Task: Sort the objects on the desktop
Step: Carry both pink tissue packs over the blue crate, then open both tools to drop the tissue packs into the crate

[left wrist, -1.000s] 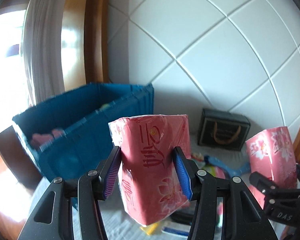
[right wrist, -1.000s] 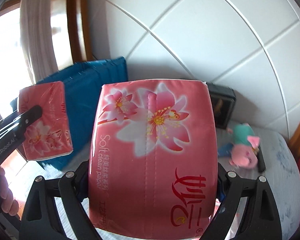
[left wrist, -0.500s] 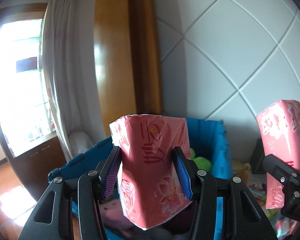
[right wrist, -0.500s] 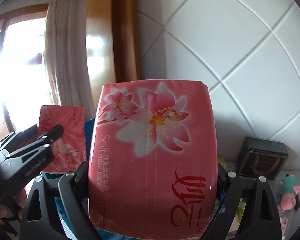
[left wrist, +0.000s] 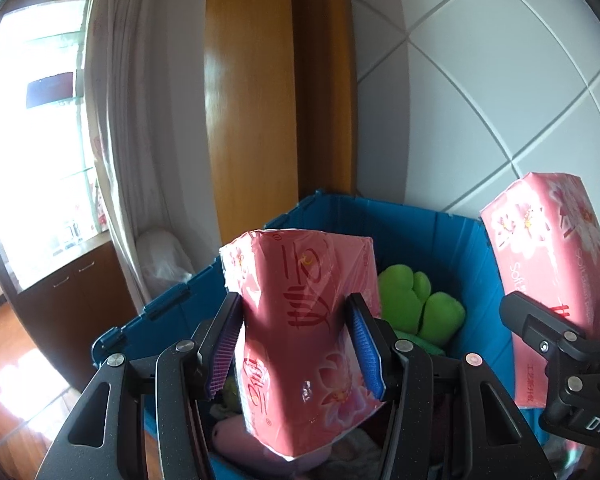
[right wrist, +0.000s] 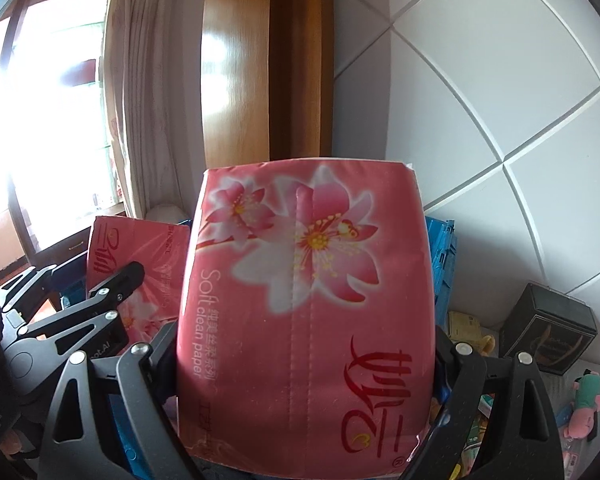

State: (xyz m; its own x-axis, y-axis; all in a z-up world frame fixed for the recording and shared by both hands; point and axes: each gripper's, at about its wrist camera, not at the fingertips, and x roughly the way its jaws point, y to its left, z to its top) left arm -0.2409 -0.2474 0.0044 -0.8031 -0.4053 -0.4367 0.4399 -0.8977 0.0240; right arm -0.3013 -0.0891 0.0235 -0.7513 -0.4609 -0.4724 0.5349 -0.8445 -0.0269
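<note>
My left gripper holds a pink flowered tissue pack upright over the open blue crate. Its jaws are opening, and the blue pads still touch the pack's pinched sides. A green plush toy and pink soft things lie inside the crate. My right gripper is shut on a second, wider pink tissue pack, which fills the right wrist view and hides the fingertips. That pack hangs at the crate's right side. The left pack shows at the left of the right wrist view.
A white tiled wall stands behind the crate, with a wooden door frame and curtain to the left. At the right a black box and small plush toys lie on the table.
Both grippers have swung left with their packs, away from the table clutter and over to the crate. The left pack now hangs above the crate's inside, and the left jaws stand slightly wider.
</note>
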